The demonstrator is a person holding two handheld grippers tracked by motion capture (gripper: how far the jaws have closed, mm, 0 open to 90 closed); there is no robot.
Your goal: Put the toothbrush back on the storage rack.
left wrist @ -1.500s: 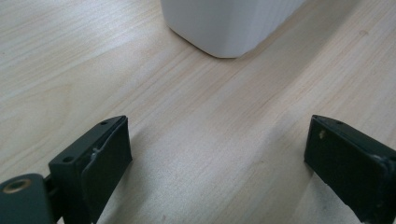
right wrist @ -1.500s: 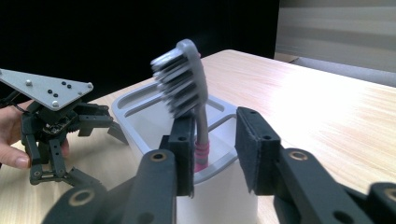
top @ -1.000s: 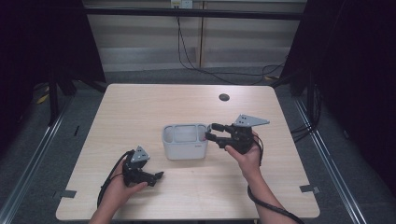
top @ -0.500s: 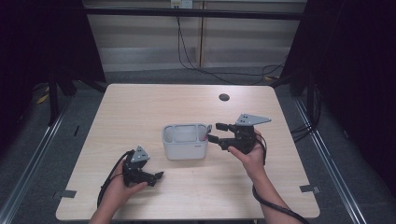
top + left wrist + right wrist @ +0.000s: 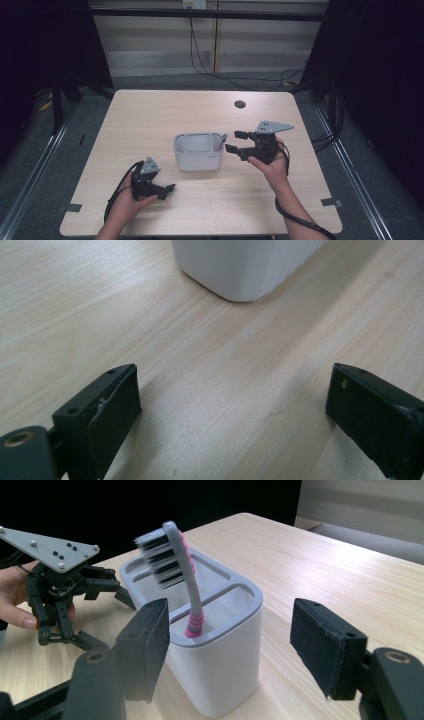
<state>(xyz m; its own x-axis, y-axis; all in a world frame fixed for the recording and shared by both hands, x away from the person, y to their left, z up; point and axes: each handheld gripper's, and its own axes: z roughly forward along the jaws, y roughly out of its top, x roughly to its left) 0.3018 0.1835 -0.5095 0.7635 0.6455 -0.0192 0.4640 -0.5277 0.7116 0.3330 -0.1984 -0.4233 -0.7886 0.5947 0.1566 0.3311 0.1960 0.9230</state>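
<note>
A white holder (image 5: pixel 198 151) with a grey rim stands mid-table. A grey and pink toothbrush (image 5: pixel 187 590) stands head-up in its right compartment, leaning a little. My right gripper (image 5: pixel 232 141) hovers just right of the holder and points at it. Its jaws have just been opening, and they stand wide, not touching the brush (image 5: pixel 221 142) ahead of them. My left gripper (image 5: pixel 167 190) rests on the table at the front left, open, with only bare wood between its fingers (image 5: pixel 115 405). A corner of the holder (image 5: pixel 245 265) lies beyond them.
The light wooden table (image 5: pixel 150 115) has a small dark round cable hole (image 5: pixel 240 104) at the back right. Each gripper trails a cable toward the front edge. Dark floor and metal rails flank the table.
My right gripper has drawn back to the right from the holder's edge and its jaws have spread wider. The toothbrush stays standing in the holder. The left hand has not moved.
</note>
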